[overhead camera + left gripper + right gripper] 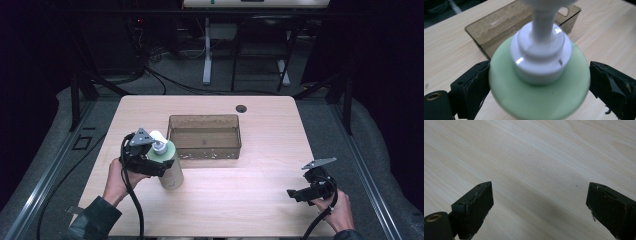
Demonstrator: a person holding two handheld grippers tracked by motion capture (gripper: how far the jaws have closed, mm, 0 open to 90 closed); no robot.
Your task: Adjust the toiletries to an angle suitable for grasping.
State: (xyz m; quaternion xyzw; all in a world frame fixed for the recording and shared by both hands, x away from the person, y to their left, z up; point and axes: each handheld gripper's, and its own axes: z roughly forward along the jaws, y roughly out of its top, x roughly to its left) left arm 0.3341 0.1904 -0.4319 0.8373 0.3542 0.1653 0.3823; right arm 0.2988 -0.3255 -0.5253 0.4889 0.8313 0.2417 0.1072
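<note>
High view: brown bin (204,136) behind bottle (168,165)

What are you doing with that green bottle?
A person holds a gripper in each hand at a wooden table. The left gripper is clamped around a green pump bottle just below its white pump top, with the bottle beside a brown see-through bin. The right gripper is open and holds nothing, low over bare table near the person's side.

bottle (170,167) — pale green, white pump | bin (204,136) — smoky brown | table (240,195) — light woodgrain
</note>
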